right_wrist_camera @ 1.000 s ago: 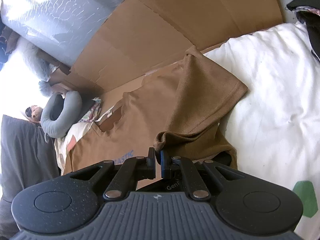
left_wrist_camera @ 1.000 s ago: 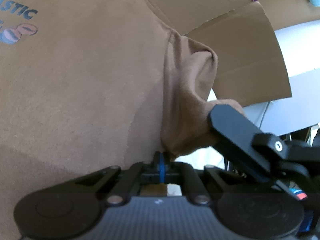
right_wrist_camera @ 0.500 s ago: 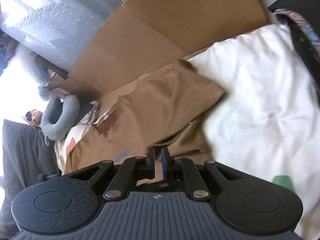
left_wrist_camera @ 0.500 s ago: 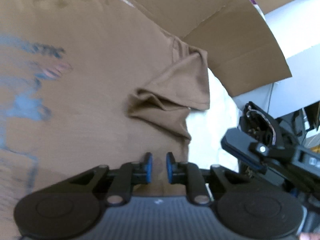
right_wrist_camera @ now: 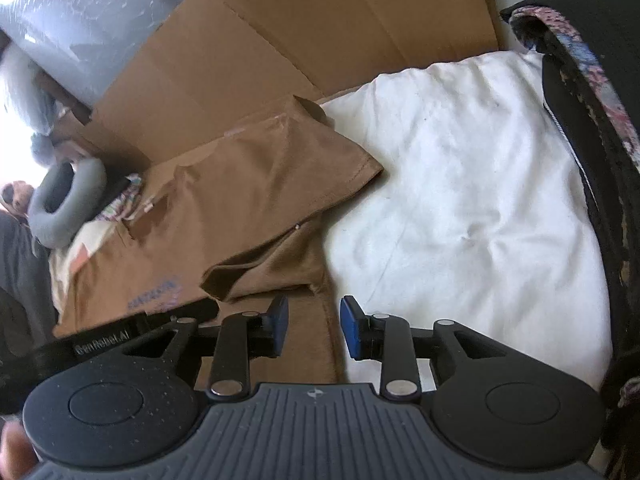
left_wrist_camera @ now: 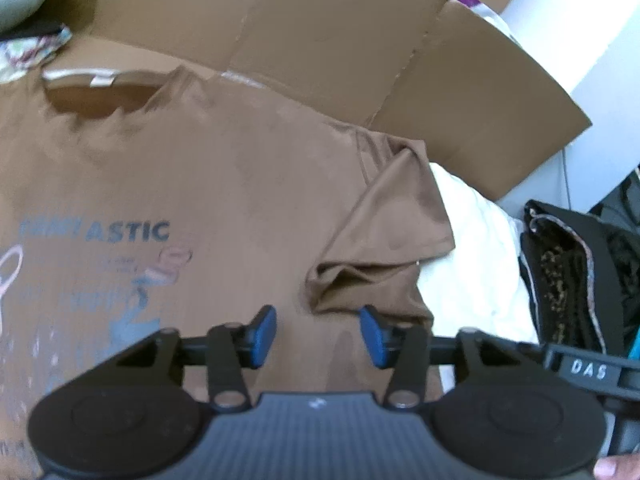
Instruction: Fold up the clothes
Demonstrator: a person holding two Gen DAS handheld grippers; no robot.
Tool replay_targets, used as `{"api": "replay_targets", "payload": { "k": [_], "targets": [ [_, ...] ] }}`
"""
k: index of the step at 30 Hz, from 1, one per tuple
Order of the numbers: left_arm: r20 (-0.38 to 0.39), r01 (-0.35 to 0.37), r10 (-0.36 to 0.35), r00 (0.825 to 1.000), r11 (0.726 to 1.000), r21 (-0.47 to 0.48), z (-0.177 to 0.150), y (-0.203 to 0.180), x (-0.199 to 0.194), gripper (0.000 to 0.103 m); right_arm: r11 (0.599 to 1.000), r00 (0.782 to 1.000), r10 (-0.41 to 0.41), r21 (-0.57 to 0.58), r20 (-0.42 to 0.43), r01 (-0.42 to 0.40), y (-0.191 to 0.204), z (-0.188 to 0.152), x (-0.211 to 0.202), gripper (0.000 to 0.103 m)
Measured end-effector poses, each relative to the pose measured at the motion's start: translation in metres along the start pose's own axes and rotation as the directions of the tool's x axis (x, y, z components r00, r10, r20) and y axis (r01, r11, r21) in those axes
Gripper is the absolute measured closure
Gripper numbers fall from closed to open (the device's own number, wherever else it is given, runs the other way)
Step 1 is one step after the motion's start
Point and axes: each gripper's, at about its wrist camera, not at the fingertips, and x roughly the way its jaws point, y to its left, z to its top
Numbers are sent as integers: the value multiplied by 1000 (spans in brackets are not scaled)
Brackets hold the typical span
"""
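Hovering over our brown shirt [left_wrist_camera: 224, 184], sleeve [left_wrist_camera: 392, 232] folded in.
Our left gripper [left_wrist_camera: 318, 334] and right gripper [right_wrist_camera: 313, 326], jaws just opening, hold nothing; shirt lies beneath on white bedding [right_wrist_camera: 460, 184], cardboard [right_wrist_camera: 280, 40] behind.

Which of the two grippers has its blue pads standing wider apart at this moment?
The left gripper: a broad stretch of the brown T-shirt shows between its pads, and the right gripper leaves a narrower gap. Both have just been opening and hold nothing.
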Motion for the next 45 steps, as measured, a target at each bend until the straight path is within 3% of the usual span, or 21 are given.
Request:
{"api": "replay_targets", "payload": {
  "k": [11, 16, 21, 24, 36, 45],
  "targets": [
    [23, -42, 40, 999, 995, 91, 5, -8, 21, 53, 978, 997, -82, -194, -16, 77, 20, -4, 32, 73],
    [45, -47, 41, 998, 989, 137, 9, -16, 22, 54, 967, 993, -117, -226, 3, 114, 17, -3, 38, 86],
    [47, -31, 25, 999, 992, 125, 10, -17, 16, 87, 972, 994, -111, -209, 7, 110, 13, -2, 37, 92],
    [61, -39, 32, 998, 992, 118, 9, -17, 6, 92, 978, 995, -104, -181, 3, 103, 9, -1, 37, 93],
    [67, -25, 21, 998, 997, 70, -9, -23, -29, 97, 989, 997, -79, -122, -5, 78, 1, 2, 38, 93],
    [-27, -52, 52, 998, 999, 13, -26, -9, -10, 97, 994, 998, -63, -92, -12, 62, -3, 5, 39, 93]
  ]
}}
